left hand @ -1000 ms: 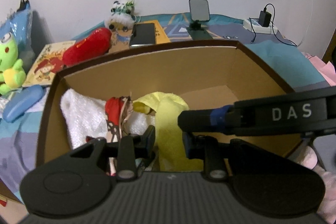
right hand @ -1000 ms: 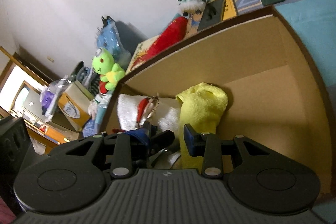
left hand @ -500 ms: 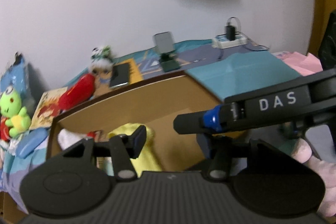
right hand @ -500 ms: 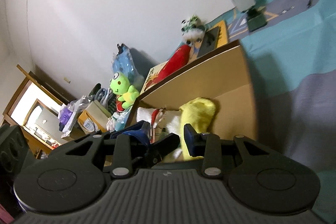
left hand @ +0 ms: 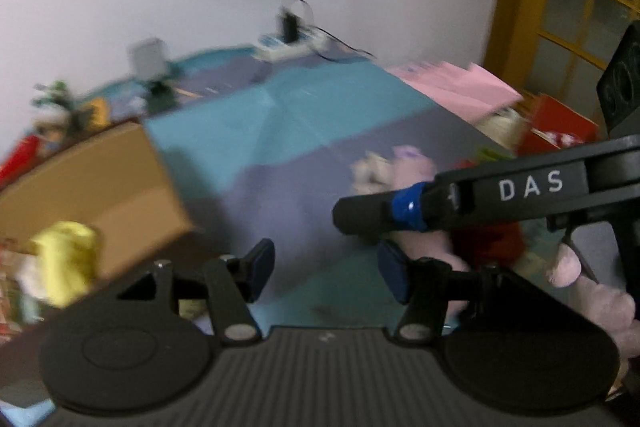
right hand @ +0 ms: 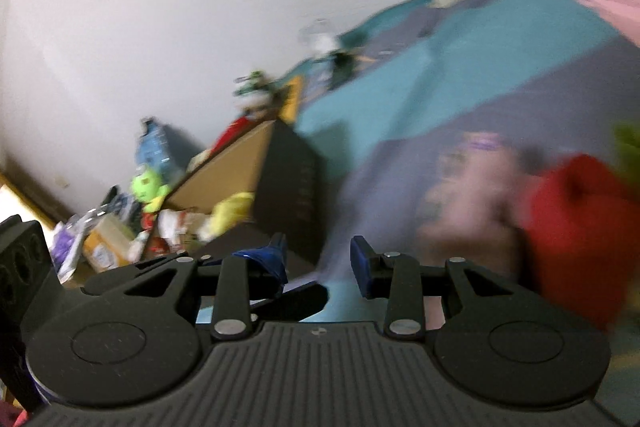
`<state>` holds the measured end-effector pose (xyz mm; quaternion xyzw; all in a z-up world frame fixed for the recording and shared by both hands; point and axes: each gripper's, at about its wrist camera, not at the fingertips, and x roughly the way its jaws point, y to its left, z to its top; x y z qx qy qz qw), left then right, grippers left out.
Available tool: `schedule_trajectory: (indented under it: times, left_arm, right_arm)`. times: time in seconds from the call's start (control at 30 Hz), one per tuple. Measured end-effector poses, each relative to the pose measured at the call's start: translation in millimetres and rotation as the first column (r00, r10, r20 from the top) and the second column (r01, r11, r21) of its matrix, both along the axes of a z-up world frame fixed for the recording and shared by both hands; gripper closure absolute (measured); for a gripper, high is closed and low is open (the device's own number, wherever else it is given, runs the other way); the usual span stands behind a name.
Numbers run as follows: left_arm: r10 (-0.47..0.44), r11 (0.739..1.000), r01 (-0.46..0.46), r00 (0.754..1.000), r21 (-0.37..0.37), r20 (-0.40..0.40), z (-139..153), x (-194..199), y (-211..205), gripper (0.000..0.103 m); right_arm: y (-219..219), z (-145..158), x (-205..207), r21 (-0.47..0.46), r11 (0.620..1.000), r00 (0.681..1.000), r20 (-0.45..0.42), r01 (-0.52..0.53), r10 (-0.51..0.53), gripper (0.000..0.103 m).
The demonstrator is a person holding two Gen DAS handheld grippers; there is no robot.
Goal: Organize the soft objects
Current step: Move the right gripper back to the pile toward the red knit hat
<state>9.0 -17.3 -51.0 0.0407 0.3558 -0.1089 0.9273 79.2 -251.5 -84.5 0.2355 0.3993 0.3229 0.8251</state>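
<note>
Left wrist view shows the left gripper [left hand: 326,275] held above the bedspread [left hand: 320,115] with its two blue-padded fingers spread wide and nothing between them. The cardboard box [left hand: 100,183] serves as the landmark: it sits to the left of this gripper, and the yellow towel [left hand: 66,263] lies inside it near its front edge. To the right of the box, well apart from it across the teal and purple bedspread, a pink plush toy [left hand: 404,171] lies just beyond the left gripper's right finger, with a red soft object [left hand: 492,243] touching or just beside it on the side away from the box; blur hides the exact contact. The other gripper's black finger crosses in front of the pink plush toy.

Right wrist view shows the right gripper [right hand: 318,263] also with its fingers parted and empty. The cardboard box [right hand: 236,163] lies to its left, the yellow towel [right hand: 232,211] visible inside. On the right, far from the box, the pink plush toy [right hand: 472,203] and the red soft object [right hand: 576,227] lie side by side ahead of the right finger, both heavily blurred.
</note>
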Motion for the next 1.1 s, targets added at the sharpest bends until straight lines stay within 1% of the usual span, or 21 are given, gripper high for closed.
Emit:
schedule_trajectory:
  times: [0.13,0.23,0.33,0.43,0.47,0.5,0.53,0.57,0.63,0.7,0.87,0.97,1.03,1.1]
  left_arm:
    - [-0.080,0.996,0.076,0.994,-0.055,-0.071,-15.6,9.3,-33.7,0.041]
    - [-0.124,0.989,0.114,0.985,-0.093,-0.117,-27.6,17.8,-52.5,0.041]
    - [-0.150,0.981,0.126,0.974,-0.147,-0.171,-40.3,30.0,-64.2,0.041]
    - [-0.158,0.979,0.124,0.964,-0.165,-0.215,-53.4,45.6,-73.3,0.041]
    - [-0.158,0.978,0.122,0.962,-0.168,-0.223,-57.5,49.8,-75.7,0.050]
    - [-0.157,0.978,0.120,0.960,-0.169,-0.232,-60.3,52.5,-77.3,0.055]
    - [-0.160,0.978,0.121,0.958,-0.172,-0.239,-62.7,54.6,-79.2,0.058]
    - [-0.171,0.976,0.129,0.952,-0.176,-0.252,-66.4,56.2,-82.3,0.058]
    - [-0.163,0.979,0.125,0.955,-0.160,-0.247,-69.3,53.7,-87.4,0.060]
    - [-0.163,0.979,0.128,0.959,-0.159,-0.231,-68.9,50.2,-87.6,0.062]
    - [-0.165,0.972,0.122,0.963,-0.198,-0.215,-66.1,47.6,-80.5,0.063]
    - [-0.169,0.970,0.129,0.967,-0.208,-0.189,-57.8,41.3,-77.2,0.063]
    - [-0.168,0.968,0.130,0.970,-0.213,-0.173,-51.0,36.7,-73.2,0.063]
    - [-0.169,0.966,0.133,0.974,-0.223,-0.149,-41.6,31.2,-67.6,0.078]
  right_arm:
    - [-39.9,-15.2,-2.6,-0.015,0.996,0.995,-0.053,0.085,-0.085,0.083]
    - [-56.0,-28.2,-3.1,-0.008,0.993,0.988,-0.096,0.122,-0.122,0.083]
    - [-59.1,-38.8,-1.2,0.004,0.992,0.984,-0.126,0.125,-0.123,0.083]
    - [-56.0,-49.2,1.9,0.004,0.994,0.984,-0.147,0.106,-0.104,0.083]
    - [-53.9,-52.1,3.4,0.002,0.995,0.983,-0.150,0.104,-0.103,0.083]
    - [-51.8,-54.7,5.7,-0.006,0.995,0.983,-0.155,0.097,-0.097,0.083]
    - [-51.0,-56.5,7.0,-0.010,0.996,0.983,-0.156,0.093,-0.093,0.083]
    - [-50.7,-57.8,8.3,-0.009,0.996,0.983,-0.160,0.088,-0.088,0.083]
    - [-49.2,-59.9,12.2,0.001,0.997,0.982,-0.175,0.078,-0.076,0.083]
    - [-48.5,-60.3,13.6,0.013,0.997,0.979,-0.190,0.072,-0.068,0.082]
    - [-48.6,-54.2,13.5,0.044,0.997,0.977,-0.206,0.063,-0.052,0.082]
    - [-46.4,-45.3,10.6,0.067,0.996,0.979,-0.200,0.054,-0.039,0.082]
    - [-43.0,-35.8,7.1,0.083,0.996,0.984,-0.177,0.040,-0.025,0.082]
    - [-38.1,-24.3,3.5,0.100,0.995,0.990,-0.140,0.031,-0.017,0.082]
